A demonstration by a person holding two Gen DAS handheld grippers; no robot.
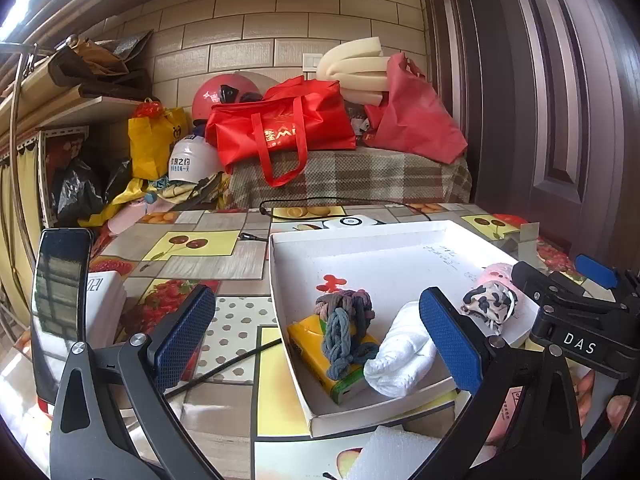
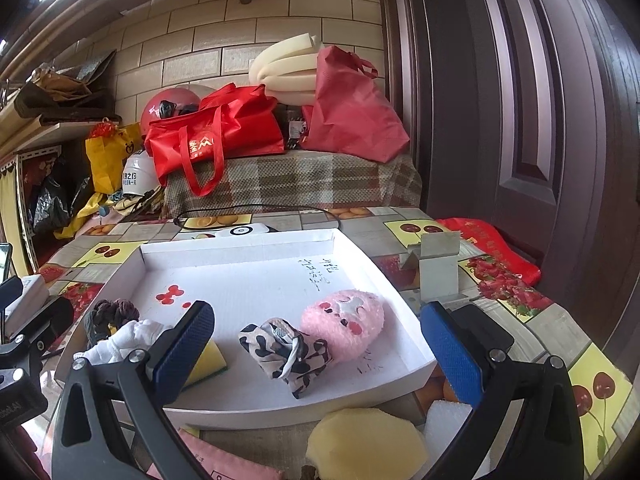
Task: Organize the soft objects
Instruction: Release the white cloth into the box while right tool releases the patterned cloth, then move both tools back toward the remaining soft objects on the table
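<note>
Just below the right gripper (image 2: 316,354), spread and empty, a yellow sponge (image 2: 362,440) waits outside the white tray (image 2: 240,248); left gripper (image 1: 316,340) spread too. Next, I reckon: drop and pinch it.

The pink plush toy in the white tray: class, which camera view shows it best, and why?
The right wrist view: the pink plush toy lies whole and near in the white tray, beside the patterned pouch. The left wrist view shows only its top, behind the right gripper.
</note>
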